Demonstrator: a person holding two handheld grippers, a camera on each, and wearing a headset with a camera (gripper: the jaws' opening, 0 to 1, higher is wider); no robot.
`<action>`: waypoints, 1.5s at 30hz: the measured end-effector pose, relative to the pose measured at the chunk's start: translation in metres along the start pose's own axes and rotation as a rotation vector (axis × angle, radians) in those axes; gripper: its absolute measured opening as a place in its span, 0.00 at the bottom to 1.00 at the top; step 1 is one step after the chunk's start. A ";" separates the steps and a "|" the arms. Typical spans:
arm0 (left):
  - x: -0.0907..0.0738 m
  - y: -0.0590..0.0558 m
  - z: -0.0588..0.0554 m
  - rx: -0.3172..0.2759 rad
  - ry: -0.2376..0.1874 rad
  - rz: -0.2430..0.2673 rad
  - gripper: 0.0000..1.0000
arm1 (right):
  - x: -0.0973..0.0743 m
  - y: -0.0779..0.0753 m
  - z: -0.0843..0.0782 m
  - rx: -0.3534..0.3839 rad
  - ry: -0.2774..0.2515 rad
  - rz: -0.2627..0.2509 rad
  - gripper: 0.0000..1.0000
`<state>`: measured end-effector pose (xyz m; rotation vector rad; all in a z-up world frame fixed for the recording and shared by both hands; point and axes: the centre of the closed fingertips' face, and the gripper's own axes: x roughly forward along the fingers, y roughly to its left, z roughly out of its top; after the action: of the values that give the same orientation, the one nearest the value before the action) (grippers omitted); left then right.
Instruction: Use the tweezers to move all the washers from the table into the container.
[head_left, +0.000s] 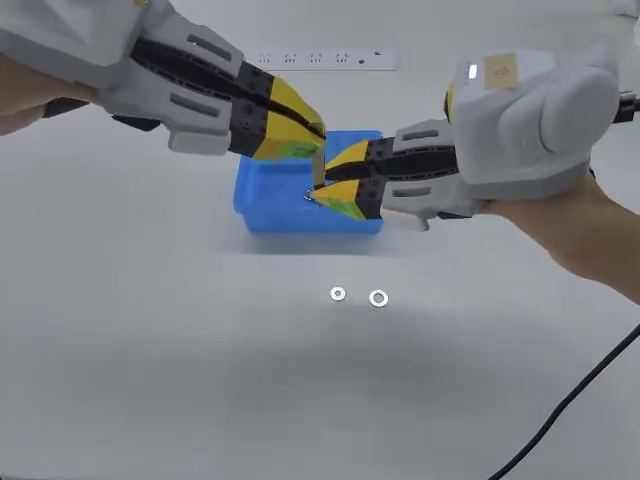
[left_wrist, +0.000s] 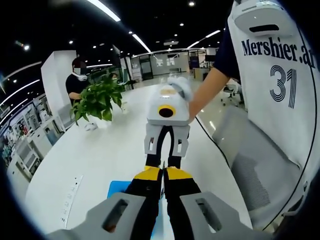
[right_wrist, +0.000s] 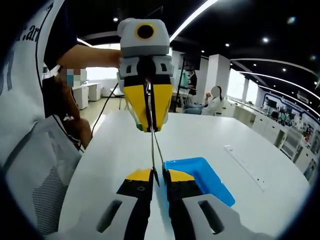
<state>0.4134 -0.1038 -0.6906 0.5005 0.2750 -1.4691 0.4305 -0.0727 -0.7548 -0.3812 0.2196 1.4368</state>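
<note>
Two grippers are meeting over the blue container (head_left: 300, 218), sharing the tweezers (right_wrist: 152, 140).
In the head view, the left gripper (head_left: 312, 138) is reaching in from the upper left and the right gripper (head_left: 324, 180) from the right, their yellow tips almost touching above the container; two washers (head_left: 338, 293) (head_left: 378, 298) are lying side by side on the white table (head_left: 150, 350), near the container's front wall. In the left gripper view, its jaws are pinching the tweezers' upper end, with the right gripper facing it. In the right gripper view, the tweezers are hanging down from the left gripper, and the right gripper's jaws are pressing in on the two thin legs near their tips.
</note>
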 end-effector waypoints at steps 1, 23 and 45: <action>0.001 -0.002 0.000 -0.002 -0.002 -0.001 0.06 | -0.001 0.002 -0.001 0.002 0.000 0.001 0.12; 0.027 -0.037 -0.027 -0.130 -0.062 -0.035 0.07 | -0.001 0.036 -0.043 0.111 0.036 0.012 0.12; 0.043 -0.040 -0.055 -0.199 -0.063 -0.064 0.07 | 0.007 0.045 -0.074 0.134 0.097 0.040 0.12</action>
<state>0.3852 -0.1164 -0.7649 0.2862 0.3860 -1.4984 0.3926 -0.0908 -0.8313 -0.3382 0.4013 1.4354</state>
